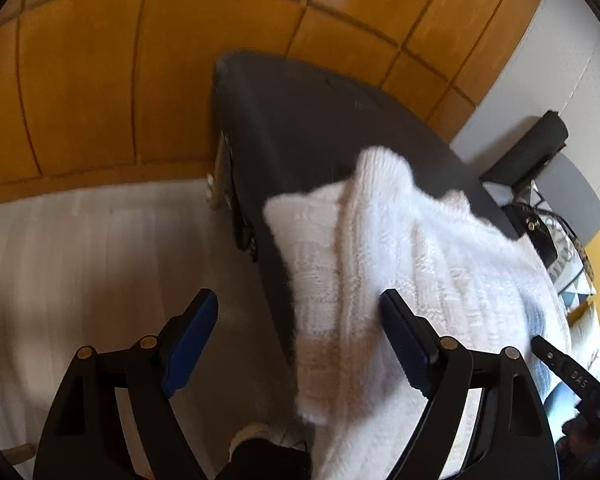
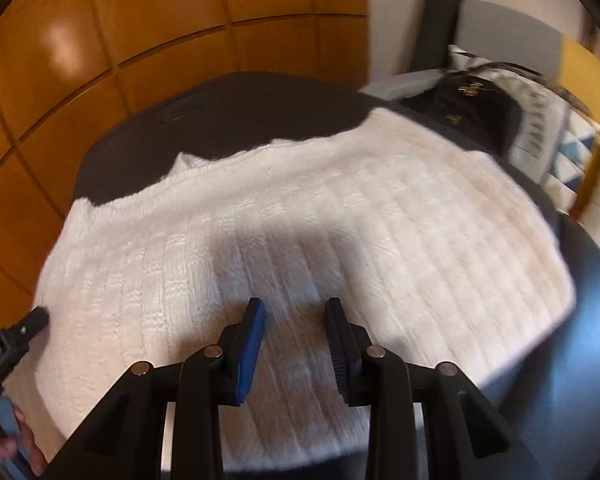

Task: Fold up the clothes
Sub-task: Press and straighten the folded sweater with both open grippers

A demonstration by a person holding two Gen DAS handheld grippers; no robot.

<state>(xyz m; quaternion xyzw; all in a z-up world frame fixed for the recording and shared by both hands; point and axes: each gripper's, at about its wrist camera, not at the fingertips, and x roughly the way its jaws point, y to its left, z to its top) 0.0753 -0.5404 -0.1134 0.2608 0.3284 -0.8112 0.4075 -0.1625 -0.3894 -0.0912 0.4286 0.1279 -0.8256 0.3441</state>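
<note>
A white knitted sweater [image 1: 420,248] lies on a dark table [image 1: 300,112], and its near left part droops over the table's edge. My left gripper [image 1: 300,320] stands wide open above that drooping edge. One pad is over the floor and the other over the knit, and neither presses on it. In the right wrist view the sweater [image 2: 340,208] spreads flat across the table [image 2: 240,104]. My right gripper [image 2: 296,320] hovers over its near middle, open by a narrow gap with nothing between the pads. A fingertip [image 2: 34,320] of the left gripper shows at the sweater's left edge.
Orange wooden panels [image 1: 100,80] rise behind the table, with pale floor [image 1: 80,260] to its left. A black bag [image 2: 464,108] and patterned cushions [image 2: 568,160] sit on a grey seat at the right. A person's shoe [image 1: 256,436] is by the table's near corner.
</note>
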